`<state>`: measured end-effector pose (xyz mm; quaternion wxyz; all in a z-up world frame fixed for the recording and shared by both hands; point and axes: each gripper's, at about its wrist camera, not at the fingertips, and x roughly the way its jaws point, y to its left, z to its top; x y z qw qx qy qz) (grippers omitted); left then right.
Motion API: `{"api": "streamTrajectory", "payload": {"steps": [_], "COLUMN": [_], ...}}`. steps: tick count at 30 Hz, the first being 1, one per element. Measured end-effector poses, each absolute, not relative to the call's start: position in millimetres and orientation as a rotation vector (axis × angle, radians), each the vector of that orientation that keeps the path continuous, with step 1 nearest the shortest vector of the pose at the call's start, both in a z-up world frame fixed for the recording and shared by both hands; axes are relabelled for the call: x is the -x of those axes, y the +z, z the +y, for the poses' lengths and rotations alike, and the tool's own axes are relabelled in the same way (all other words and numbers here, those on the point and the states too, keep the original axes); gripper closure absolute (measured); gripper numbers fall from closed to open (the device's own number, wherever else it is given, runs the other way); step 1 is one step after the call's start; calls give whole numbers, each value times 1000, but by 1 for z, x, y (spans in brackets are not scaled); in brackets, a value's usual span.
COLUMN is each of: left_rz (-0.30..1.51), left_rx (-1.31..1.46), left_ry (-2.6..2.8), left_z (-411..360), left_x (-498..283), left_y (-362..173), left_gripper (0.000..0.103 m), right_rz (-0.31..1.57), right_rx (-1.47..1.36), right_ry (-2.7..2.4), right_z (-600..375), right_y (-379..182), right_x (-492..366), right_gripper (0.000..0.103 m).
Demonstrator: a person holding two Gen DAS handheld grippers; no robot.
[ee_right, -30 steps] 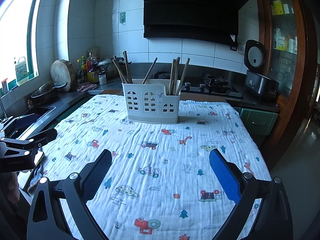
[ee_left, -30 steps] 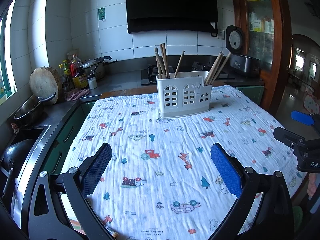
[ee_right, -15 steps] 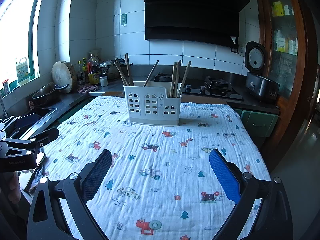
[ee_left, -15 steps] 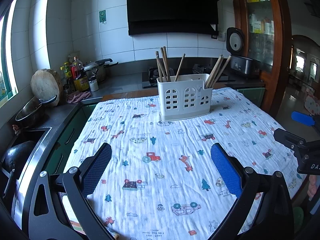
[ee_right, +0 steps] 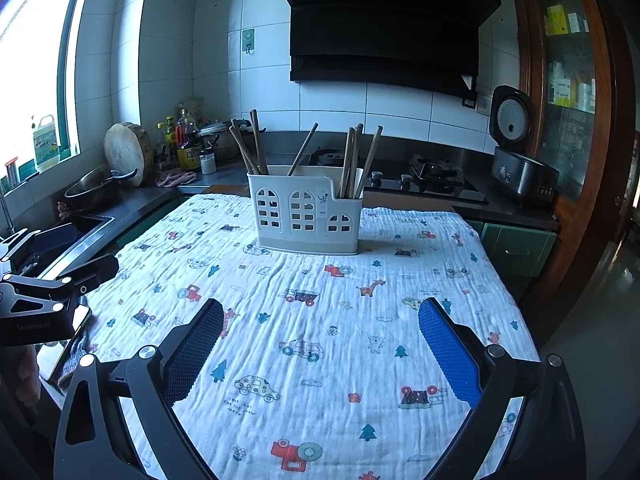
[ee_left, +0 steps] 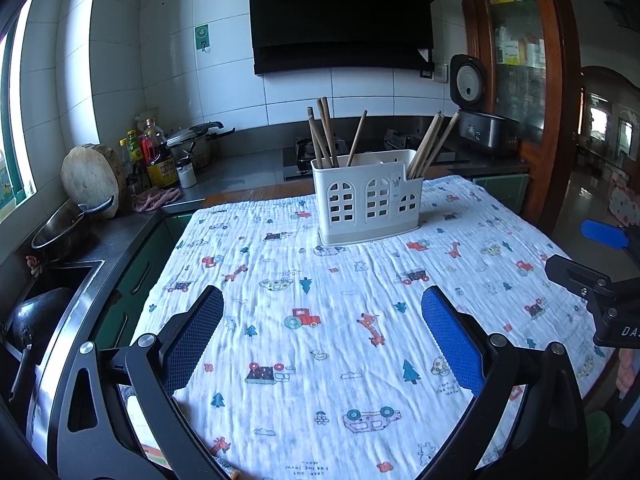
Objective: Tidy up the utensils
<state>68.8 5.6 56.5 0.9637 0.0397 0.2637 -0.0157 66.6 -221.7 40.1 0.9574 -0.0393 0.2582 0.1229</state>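
Jaws on left gripper [ee_left: 322,336] and right gripper [ee_right: 320,338] are gaping wide, gripping nothing — both hovering over the patterned tablecloth [ee_left: 320,300]. White utensil holder [ee_left: 368,200] is standing near the cloth's far edge — wooden chopsticks [ee_left: 326,132] are leaning inside it.

Left claw [ee_left: 322,336]: jaws spread wide, blue pads facing each other, nothing between them; held above the desk, pointing forward. Right claw [ee_right: 320,338]: same pose, jaws wide apart, empty, pointing forward. Each claw shows at the edge of the other's view, side by side, well apart, not touching.
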Motion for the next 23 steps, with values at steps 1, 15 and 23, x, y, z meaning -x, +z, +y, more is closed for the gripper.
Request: {"api": "streamTrajectory", "payload": {"steps": [1, 15, 23], "left_rz": [533, 531, 549], "left_rx": [-80, -100, -70], "left_ry": [-31, -23, -25], "left_z": [5, 1, 6], "left_x": [-69, -72, -74], "left_y": [56, 53, 51], "left_gripper": [5, 5, 5], "right_rz": [523, 530, 540], "right_rx": [82, 84, 82], "right_ry": [247, 246, 244], "right_z": [-221, -220, -222], "right_y": [40, 37, 33], "right_x": [-67, -68, -72], "right_gripper": [8, 8, 8]}}
